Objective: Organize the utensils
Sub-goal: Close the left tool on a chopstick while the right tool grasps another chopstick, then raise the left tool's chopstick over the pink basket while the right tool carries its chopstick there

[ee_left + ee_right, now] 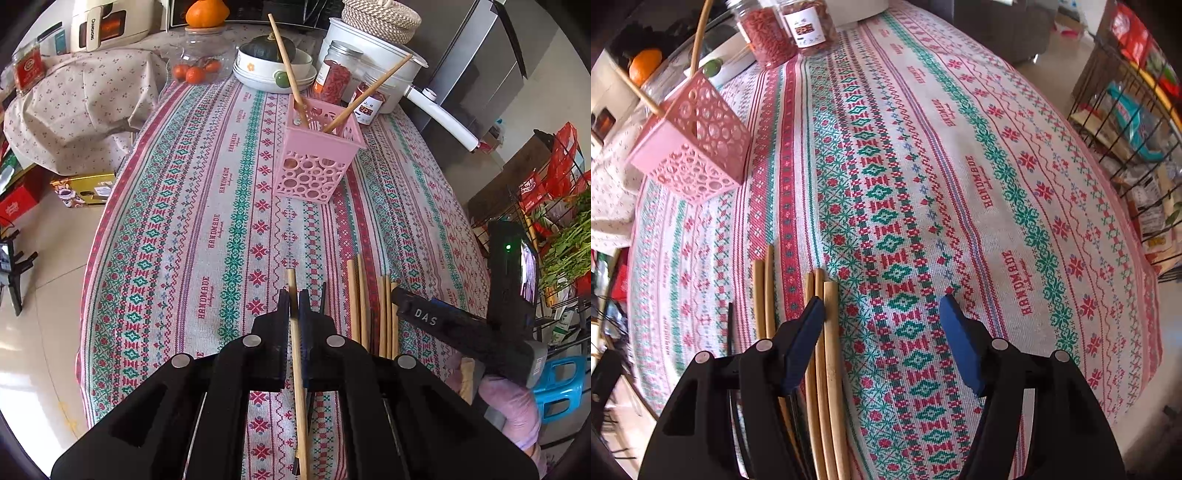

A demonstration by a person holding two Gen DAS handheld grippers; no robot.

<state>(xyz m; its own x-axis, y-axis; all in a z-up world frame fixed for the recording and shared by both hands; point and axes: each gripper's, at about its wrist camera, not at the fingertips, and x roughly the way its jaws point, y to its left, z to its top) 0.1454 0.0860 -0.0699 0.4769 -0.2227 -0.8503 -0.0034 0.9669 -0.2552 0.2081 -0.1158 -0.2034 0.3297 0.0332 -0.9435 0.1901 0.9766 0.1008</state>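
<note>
Left tongs (294, 301) clamped on one chopstick (291, 284); right tongs (882, 308) wide open, empty. Tip to be raised before the pink holder (317, 155) is entered.

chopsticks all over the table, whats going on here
A person with a handheld gripper in each hand is sorting wooden chopsticks into the pink perforated plastic holder, which already has two standing in it. The left gripper is shut on a single wooden chopstick above the patterned tablecloth. The right gripper is open, its left finger by the loose wooden chopsticks lying on the cloth; five are visible.
</note>
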